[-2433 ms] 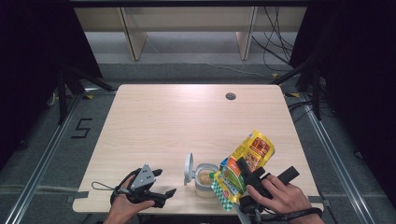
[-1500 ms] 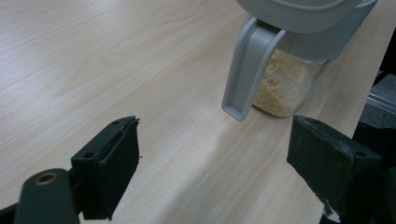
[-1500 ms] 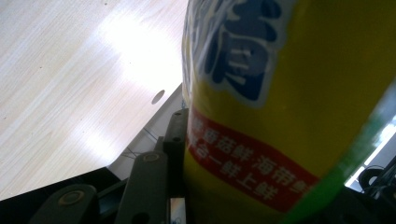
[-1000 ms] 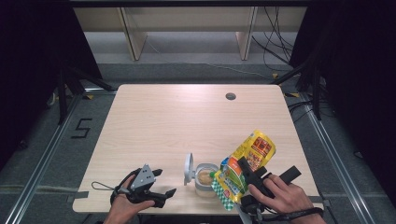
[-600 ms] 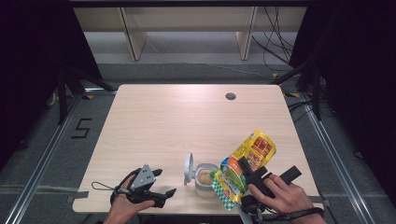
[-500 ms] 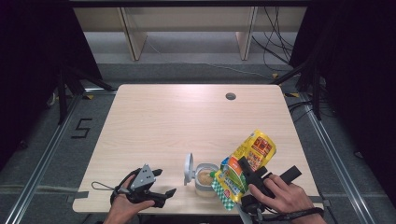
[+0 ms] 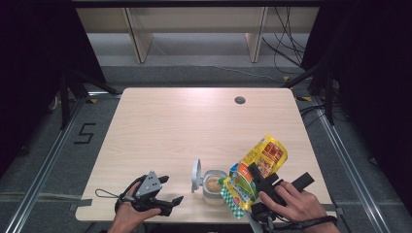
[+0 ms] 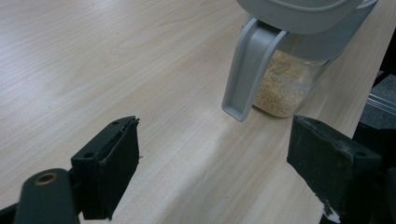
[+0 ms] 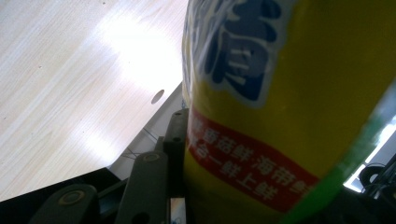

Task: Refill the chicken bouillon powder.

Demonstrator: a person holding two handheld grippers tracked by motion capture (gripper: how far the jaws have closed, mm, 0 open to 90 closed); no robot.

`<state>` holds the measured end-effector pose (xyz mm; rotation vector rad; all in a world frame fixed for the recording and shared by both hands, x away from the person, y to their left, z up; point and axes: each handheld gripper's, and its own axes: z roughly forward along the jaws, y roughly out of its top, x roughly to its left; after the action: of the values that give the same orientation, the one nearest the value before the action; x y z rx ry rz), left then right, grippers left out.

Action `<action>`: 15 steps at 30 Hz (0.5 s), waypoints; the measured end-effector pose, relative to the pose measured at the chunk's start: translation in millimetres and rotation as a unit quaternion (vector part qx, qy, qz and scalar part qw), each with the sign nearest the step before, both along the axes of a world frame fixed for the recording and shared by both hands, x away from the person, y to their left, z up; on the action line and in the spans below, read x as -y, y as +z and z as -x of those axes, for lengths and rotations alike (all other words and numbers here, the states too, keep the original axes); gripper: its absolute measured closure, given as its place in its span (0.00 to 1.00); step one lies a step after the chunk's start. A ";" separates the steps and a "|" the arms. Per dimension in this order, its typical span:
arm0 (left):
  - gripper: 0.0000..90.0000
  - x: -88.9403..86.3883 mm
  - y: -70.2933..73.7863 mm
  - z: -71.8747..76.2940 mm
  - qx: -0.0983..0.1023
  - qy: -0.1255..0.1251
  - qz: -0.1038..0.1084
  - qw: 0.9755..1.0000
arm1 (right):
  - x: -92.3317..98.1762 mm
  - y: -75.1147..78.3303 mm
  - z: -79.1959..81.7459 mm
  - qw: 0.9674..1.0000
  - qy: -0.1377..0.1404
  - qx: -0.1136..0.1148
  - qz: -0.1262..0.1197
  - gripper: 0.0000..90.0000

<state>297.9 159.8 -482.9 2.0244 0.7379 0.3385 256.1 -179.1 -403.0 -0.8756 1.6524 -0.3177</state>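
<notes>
Gripping a yellow seasoning pouch (image 7: 257, 167), the right gripper (image 7: 260, 182) has its jaws pressed against the pouch's sides, and the pouch is tilted with its lower, green-and-white checked end over the open mouth of a clear jar (image 7: 214, 187). Everything here is best placed from that jar, which stands near the front edge of the light wooden table (image 7: 194, 121), a little right of the middle. Its grey flip lid (image 7: 196, 175) stands open and upright on the jar's left side, and pale granules fill the lower part of the jar. The pouch leans up and away to the jar's right, its yellow and red printed end highest. In the right gripper view the pouch (image 9: 289, 107) sits close against the camera, one black jaw flat along its side, with blue and white characters above a red band of print. The left gripper (image 7: 165, 194) rests on the table well to the jar's left, held in the person's left hand (image 7: 128, 213), its jaws spread wide with nothing between them. In the left gripper view the jar (image 8: 285, 88) with its grey lid (image 8: 299, 14) stands just beyond the open jaws, apart from both, and bare tabletop lies between them. A small round cable hole (image 7: 240, 100) lies far behind the jar near the table's back edge.
</notes>
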 end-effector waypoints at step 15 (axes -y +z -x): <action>0.18 1.1 -0.9 0.8 -0.007 0.006 0.005 1.000 | 2.7 -3.1 1.5 0.999 -0.018 -0.006 -0.031 0.72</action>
<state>297.1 158.6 -483.8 2.0160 0.7593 0.3263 254.7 -181.8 -406.1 -0.8036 1.6814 -0.2850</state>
